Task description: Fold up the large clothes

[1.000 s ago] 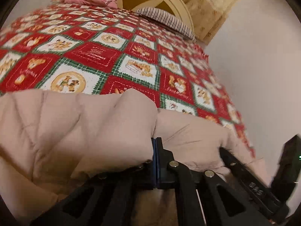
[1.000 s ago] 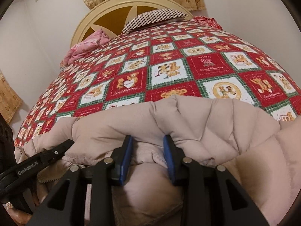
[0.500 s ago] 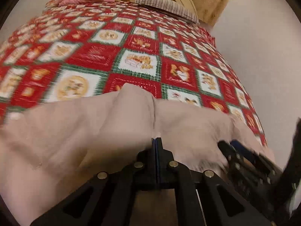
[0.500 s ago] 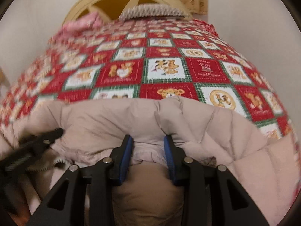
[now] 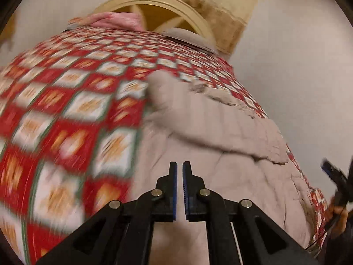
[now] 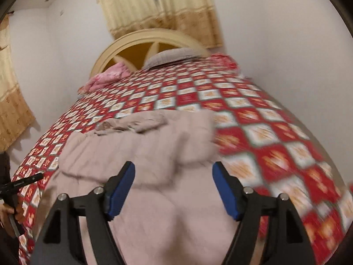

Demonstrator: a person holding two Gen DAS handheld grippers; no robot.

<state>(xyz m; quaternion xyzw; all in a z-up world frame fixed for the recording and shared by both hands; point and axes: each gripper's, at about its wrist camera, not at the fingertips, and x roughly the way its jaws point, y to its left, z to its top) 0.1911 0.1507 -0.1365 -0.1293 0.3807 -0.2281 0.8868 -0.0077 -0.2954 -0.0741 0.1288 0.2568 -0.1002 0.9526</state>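
Observation:
A beige quilted padded coat [image 5: 220, 154] lies spread on the bed's near part, one sleeve folded across its body; it also shows in the right wrist view [image 6: 143, 154]. My left gripper [image 5: 179, 167] hovers above the coat's lower part, its jaws a narrow slit apart with nothing between them. My right gripper [image 6: 173, 172] is wide open and empty above the coat. The other gripper shows at each view's edge: the right gripper [image 5: 335, 176] and the left gripper [image 6: 22, 182].
The bed is covered by a red, white and green patchwork bedspread [image 6: 253, 119]. A striped pillow [image 6: 174, 56] and a pink folded blanket [image 6: 108, 77] lie by the cream headboard [image 6: 150, 37]. Walls and curtains [image 6: 158, 8] surround the bed.
Both grippers let go of the coat and pulled back and up. The right gripper opened wide; the left parted slightly. The coat now lies flat on the bed.

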